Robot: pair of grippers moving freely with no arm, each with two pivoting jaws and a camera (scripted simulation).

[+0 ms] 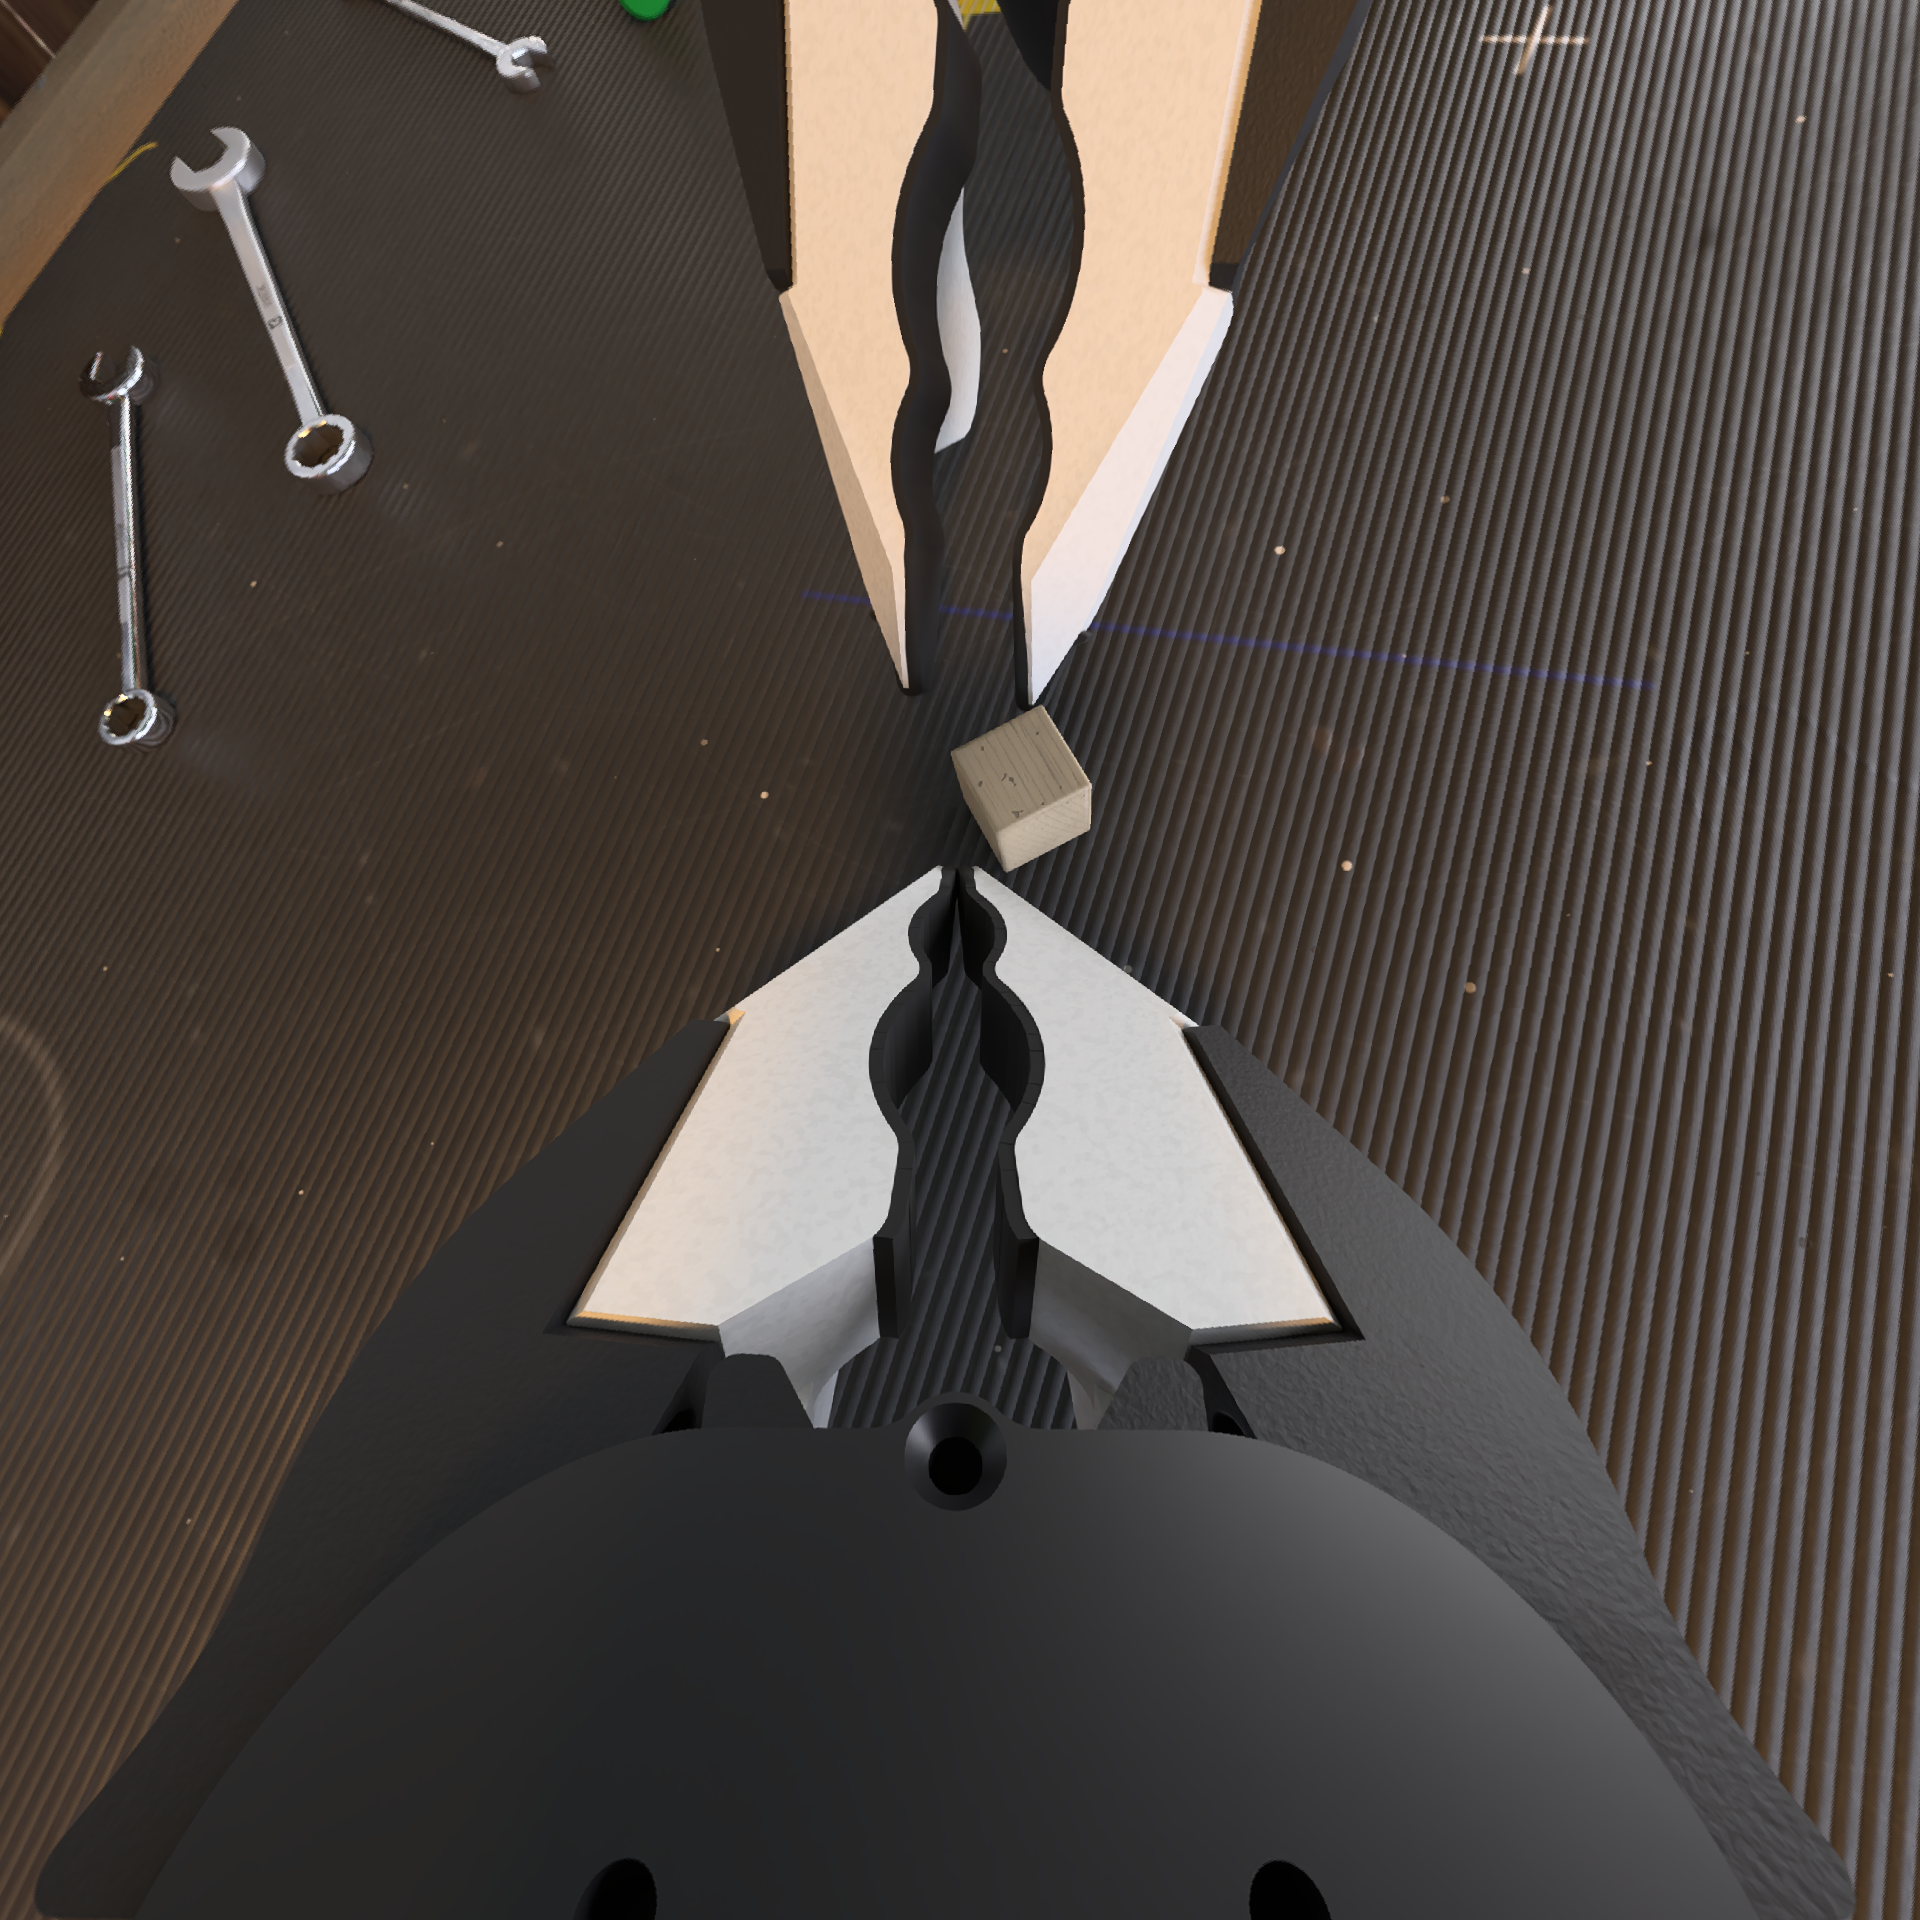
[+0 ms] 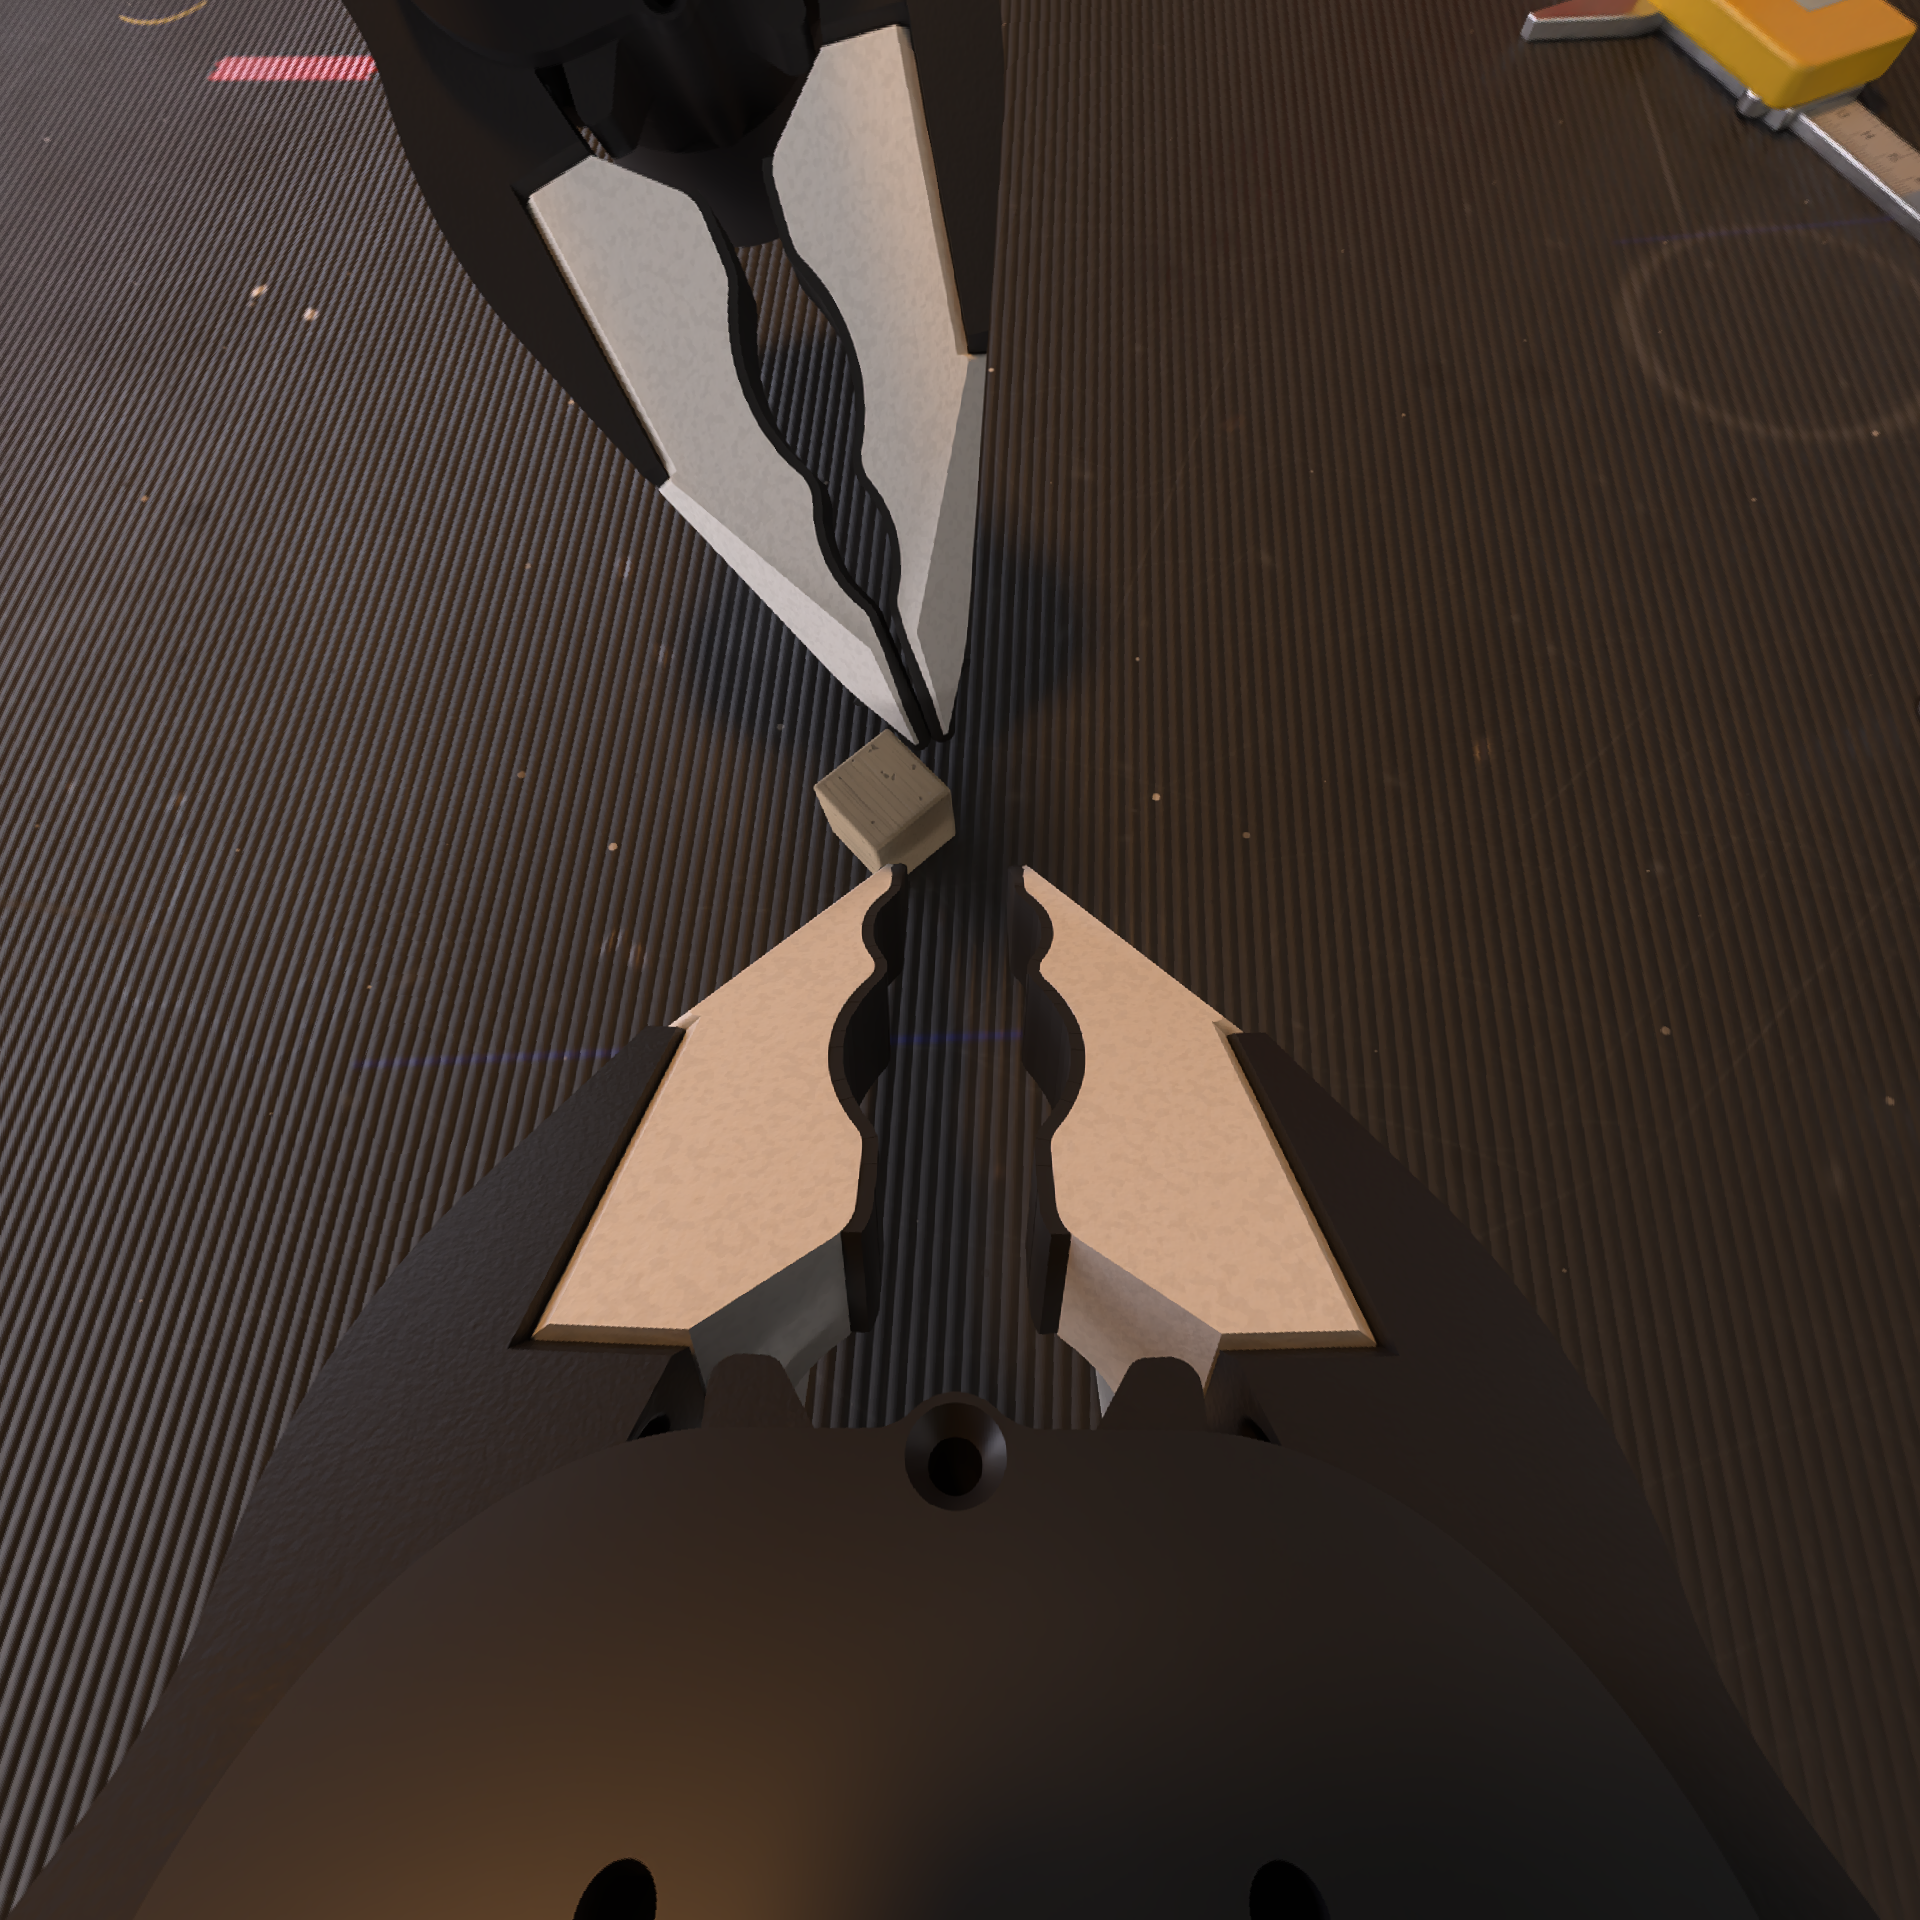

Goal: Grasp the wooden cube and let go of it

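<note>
The small pale wooden cube [image 1: 1021, 787] is seen on the dark ribbed table [image 1: 1558, 935], corner-on, between the two facing tongs: just past the tips of the white-padded left tongs [image 1: 958, 873], which are clenched with nothing held, and just beside the tips of the tan-padded right tongs [image 2: 961, 873], which are released with a clear gap. Neither is gripping it. Light grain and small dark specks are shown on its faces [image 2: 885, 807].
</note>
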